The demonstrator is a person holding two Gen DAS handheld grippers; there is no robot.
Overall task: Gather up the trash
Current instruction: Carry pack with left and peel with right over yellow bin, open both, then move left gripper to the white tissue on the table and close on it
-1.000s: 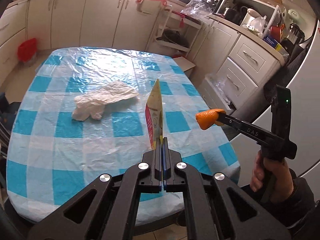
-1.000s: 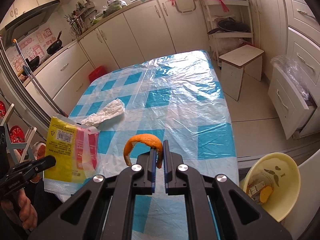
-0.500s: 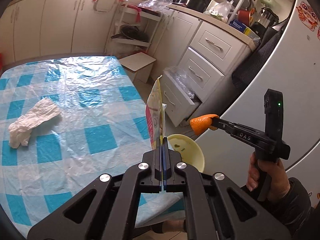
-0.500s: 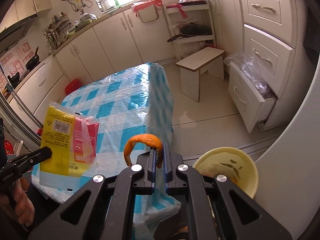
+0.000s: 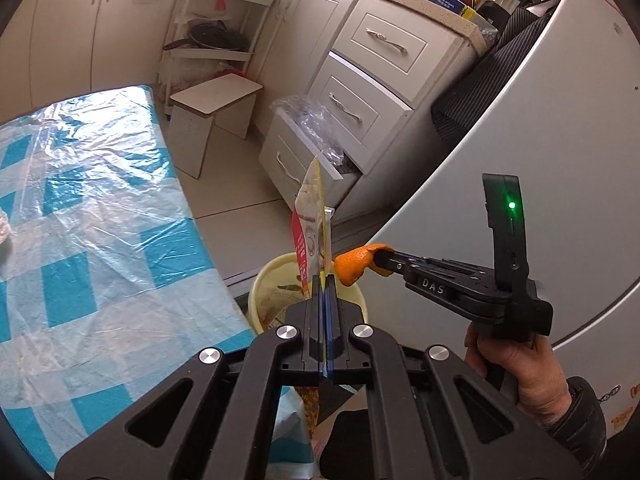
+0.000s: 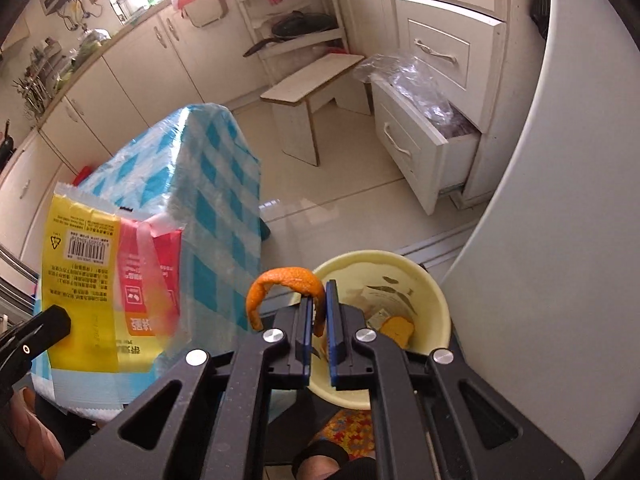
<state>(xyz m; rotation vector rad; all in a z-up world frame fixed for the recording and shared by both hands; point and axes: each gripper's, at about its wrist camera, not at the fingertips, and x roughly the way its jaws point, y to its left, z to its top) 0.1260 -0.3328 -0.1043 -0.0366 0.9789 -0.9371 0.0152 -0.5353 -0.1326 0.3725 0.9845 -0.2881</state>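
A: Peel (image 6: 289,285) first. Orange peel is pinched between the right gripper (image 6: 319,312) fingers, jaws nearly closed on one end, rest curling up and to the left. It sits over the near rim of the yellow bin (image 6: 432,292) on the floor, not in it yet

B: And the wrapper?

A: Yellow and red snack wrapper (image 6: 108,280) is clamped in the left gripper (image 5: 325,280), jaws fully together on its lower edge. From the left wrist cam it's edge-on, standing up over the bin too (image 5: 312,224). In that view the peel (image 5: 354,266) and wrapper are just beside each other, maybe touching, can't tell

B: So progress?

A: Roughly mid-task imo. Two pcs are picked up and carried to the bin, neither dropped. Bin already has stuff inside: some paper scraps and an orange-ish piece (image 6: 398,326) at the bottom

B: What's left?

A: Release both over the bin opening. Peel looks closer to the rim edge than the middle, so I'd push fwd a bit before opening or it could land on the floor. Wrapper is light and flat, may flutter off. Table w/ blue check cloth (image 5: 92,216) sits to the left; a bit of something white (image 5: 3,230) shows at the very edge of the frame, too cropped to say what, but prob one more pickup
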